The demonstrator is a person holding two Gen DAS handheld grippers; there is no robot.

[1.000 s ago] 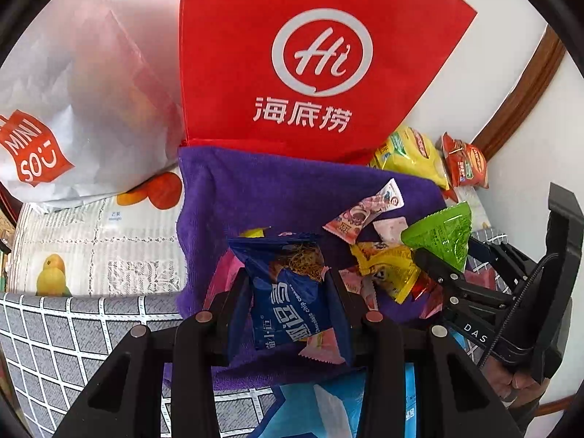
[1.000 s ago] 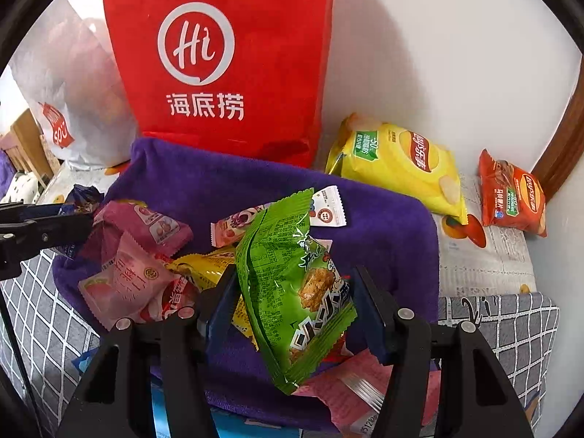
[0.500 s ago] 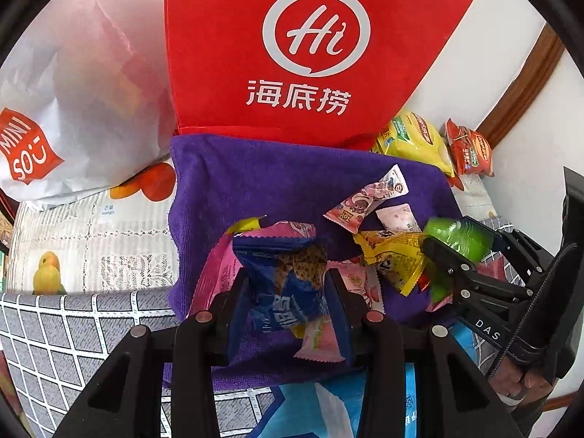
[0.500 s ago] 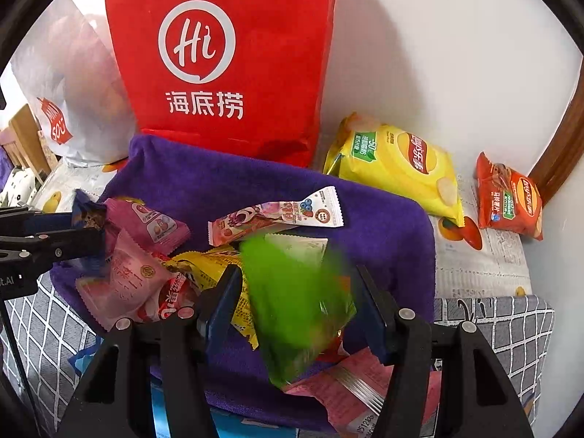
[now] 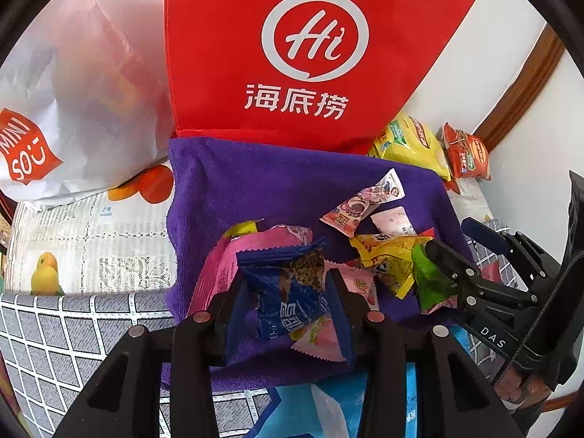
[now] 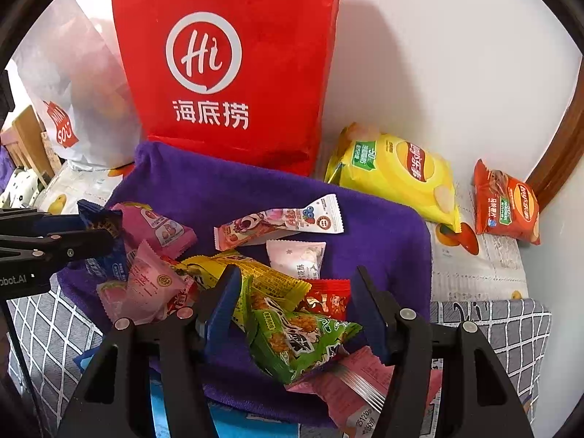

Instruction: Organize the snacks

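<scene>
Letting both packets go onto the heap looks like the step in hand, and it goes best with some care.

Start from the big markers. The red bag (image 5: 310,54) stands at 12 o'clock against the wall, and the purple towel (image 5: 255,189) spreads in front of it over the desk (image 5: 73,328). The whole heap of small snacks lies on the towel. The yellow chip bag (image 6: 394,171) and the orange chip bag (image 6: 507,204) lie off the towel at 2 o'clock, well apart from the heap, so they need no attention now.

The left tongs (image 5: 286,284) are opening around the blue packet (image 5: 288,303). A strip of towel shows between the packet and the 9 o'clock finger, so I judge the packet loose and resting on the pink wrappers beneath. Widen that gap fully before lifting, or the crimped top edge may snag and drag the packet along.

The right tongs (image 6: 297,277) stand fairly wide with the green packet (image 6: 299,339) lying slack between them. It leans on the 9 o'clock finger and is clear of the 3 o'clock one. Draw these tongs straight back towards 6 o'clock, not sideways, so that finger does not sweep the packet off the towel's near edge.

Keep the two tongs apart while backing out, since the heap is light and slippery.
</scene>
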